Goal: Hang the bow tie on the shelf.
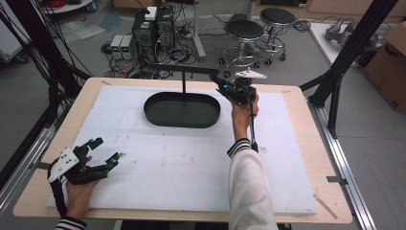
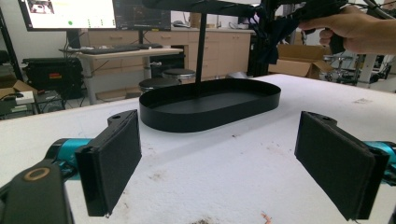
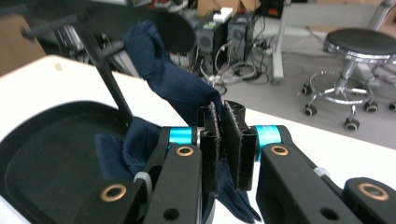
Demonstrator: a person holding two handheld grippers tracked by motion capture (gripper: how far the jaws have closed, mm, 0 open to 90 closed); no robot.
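A black oval tray (image 1: 160, 120) lies at the far middle of the white board, with a thin black post (image 1: 184, 84) rising from it and a bar (image 1: 186, 70) across the top. A dark blue cloth (image 3: 173, 88) hangs over the bar's end and trails down toward the tray (image 3: 42, 163). My right gripper (image 3: 223, 112) is shut on this cloth just under the bar; from above it (image 1: 226, 89) sits at the tray's right end. My left gripper (image 1: 107, 150) rests at the front left, open and holding nothing (image 2: 219, 163), facing the tray (image 2: 210, 119).
The white foam board (image 1: 191, 163) covers most of a wooden table (image 1: 306, 110). Beyond the far edge stand two stools (image 1: 245, 31) and computer cases (image 1: 153, 28) with cables. Black frame poles (image 1: 349, 43) rise at the right, near a cardboard box (image 1: 390, 67).
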